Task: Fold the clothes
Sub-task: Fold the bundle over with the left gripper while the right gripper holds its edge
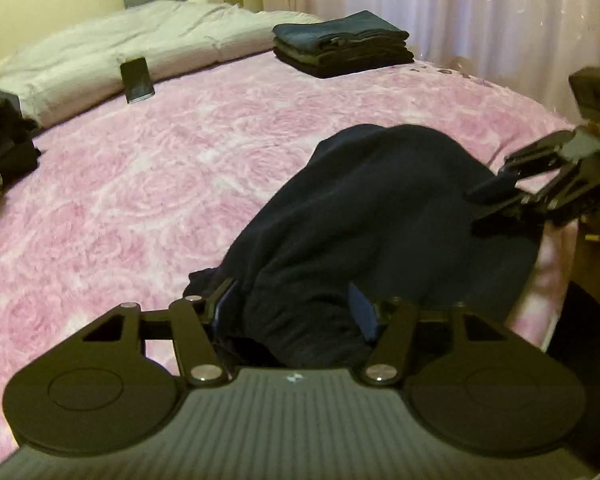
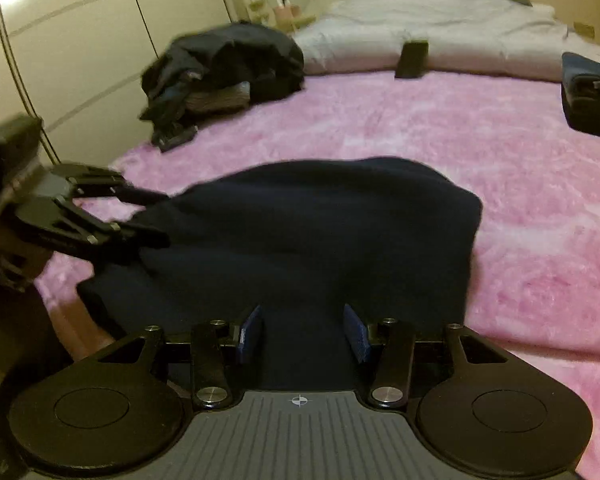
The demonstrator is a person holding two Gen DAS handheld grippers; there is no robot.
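Note:
A dark navy garment (image 1: pixel 380 208) lies bunched on the pink bedspread (image 1: pixel 140 200), near the bed's front edge. My left gripper (image 1: pixel 292 308) is shut on a thick wad of its near end, and the cloth fills the gap between the pads. In the right wrist view the left gripper (image 2: pixel 152 216) bites the garment (image 2: pixel 320 220) at its left corner. My right gripper (image 2: pixel 304 332) stands open, its blue pads (image 2: pixel 252 332) apart over flat cloth. In the left wrist view the right gripper (image 1: pixel 496 188) sits at the garment's right edge.
A folded stack of dark clothes (image 1: pixel 340 44) rests at the far side of the bed. A loose heap of dark clothes (image 2: pixel 228 68) lies by the white duvet (image 2: pixel 420 28). A phone (image 1: pixel 137 79) leans on the duvet. Curtains (image 1: pixel 480 12) and a wardrobe (image 2: pixel 80 40) flank the bed.

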